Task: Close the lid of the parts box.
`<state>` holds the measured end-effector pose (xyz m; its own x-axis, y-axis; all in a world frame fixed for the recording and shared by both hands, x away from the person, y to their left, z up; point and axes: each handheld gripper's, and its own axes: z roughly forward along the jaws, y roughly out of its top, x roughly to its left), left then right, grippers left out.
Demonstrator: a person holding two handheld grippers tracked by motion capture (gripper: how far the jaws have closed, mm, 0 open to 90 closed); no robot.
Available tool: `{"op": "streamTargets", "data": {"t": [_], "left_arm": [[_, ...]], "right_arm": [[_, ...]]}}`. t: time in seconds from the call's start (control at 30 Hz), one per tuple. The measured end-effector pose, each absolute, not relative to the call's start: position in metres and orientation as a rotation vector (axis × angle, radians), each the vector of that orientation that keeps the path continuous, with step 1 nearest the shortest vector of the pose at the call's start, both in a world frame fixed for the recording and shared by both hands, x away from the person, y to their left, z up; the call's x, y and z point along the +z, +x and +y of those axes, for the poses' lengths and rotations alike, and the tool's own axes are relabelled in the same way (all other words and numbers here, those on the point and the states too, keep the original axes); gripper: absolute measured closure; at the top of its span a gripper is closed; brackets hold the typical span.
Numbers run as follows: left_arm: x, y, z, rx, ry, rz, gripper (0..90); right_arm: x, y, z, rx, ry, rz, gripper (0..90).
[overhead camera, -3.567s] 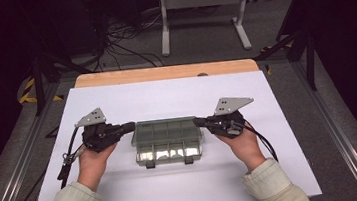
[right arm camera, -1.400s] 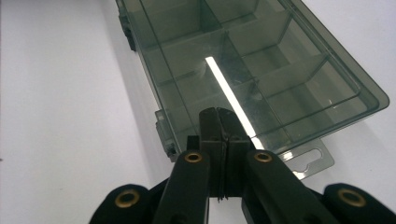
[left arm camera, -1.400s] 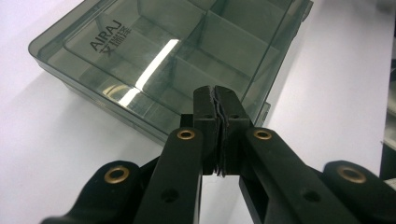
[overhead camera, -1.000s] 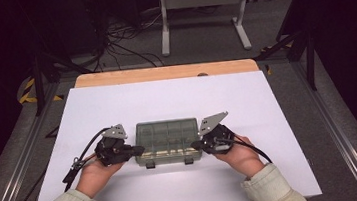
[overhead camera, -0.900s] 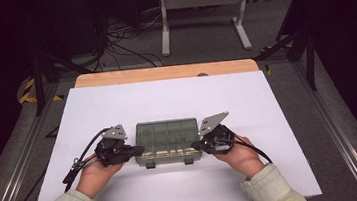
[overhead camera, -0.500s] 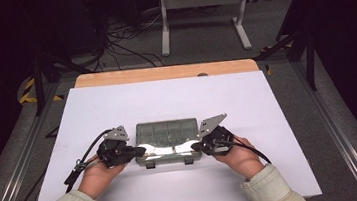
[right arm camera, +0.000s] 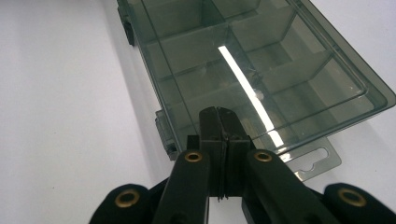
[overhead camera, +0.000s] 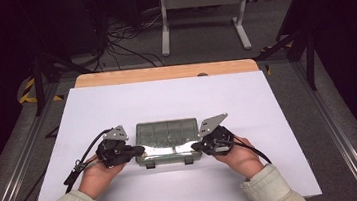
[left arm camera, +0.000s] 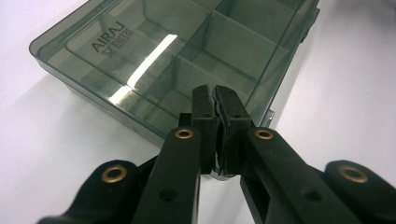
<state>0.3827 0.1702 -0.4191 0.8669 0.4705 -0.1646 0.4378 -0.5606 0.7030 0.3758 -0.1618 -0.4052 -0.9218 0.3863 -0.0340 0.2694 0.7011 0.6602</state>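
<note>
We hold the box (overhead camera: 167,141), a smoky clear compartment case, low and centre in the high view, on the white worktop (overhead camera: 166,101). The left claw (overhead camera: 139,149) meets its left end and the right claw (overhead camera: 195,146) its right end, probably to steady or lift it evenly. In both gripper views the jaws are pressed together over the box's near edge; whether they pinch its rim we cannot tell. Two latches (overhead camera: 168,162) face the lower frame. Bare sheet lies on all sides, roomiest toward the top.
</note>
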Motion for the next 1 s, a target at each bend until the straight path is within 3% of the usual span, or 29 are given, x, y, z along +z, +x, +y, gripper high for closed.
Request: {"op": "streamTargets", "data": {"t": [0.27,0.3,0.63,0.77,0.9,1.0], "left_arm": [[-0.418,0.383,0.171,0.033,2.211,0.663,72.1],[-0.416,0.381,0.172,0.049,2.204,0.665,72.1],[-0.4,0.367,0.178,0.113,2.089,0.63,36.4],[-0.395,0.362,0.182,0.137,2.053,0.628,29.2],[-0.392,0.356,0.186,0.161,2.011,0.633,15.3],[-0.391,0.351,0.19,0.2,1.98,0.638,9.7]], "right_arm": [[-0.404,0.374,-0.16,0.994,0.526,2.718,85.0],[-0.404,0.374,-0.16,0.995,0.53,2.709,81.8],[-0.389,0.369,-0.169,1.103,0.581,2.57,42.3],[-0.383,0.366,-0.173,1.152,0.587,2.531,33.4],[-0.376,0.361,-0.178,1.23,0.588,2.475,19.5],[-0.372,0.358,-0.182,1.263,0.589,2.452,16.7]]}}
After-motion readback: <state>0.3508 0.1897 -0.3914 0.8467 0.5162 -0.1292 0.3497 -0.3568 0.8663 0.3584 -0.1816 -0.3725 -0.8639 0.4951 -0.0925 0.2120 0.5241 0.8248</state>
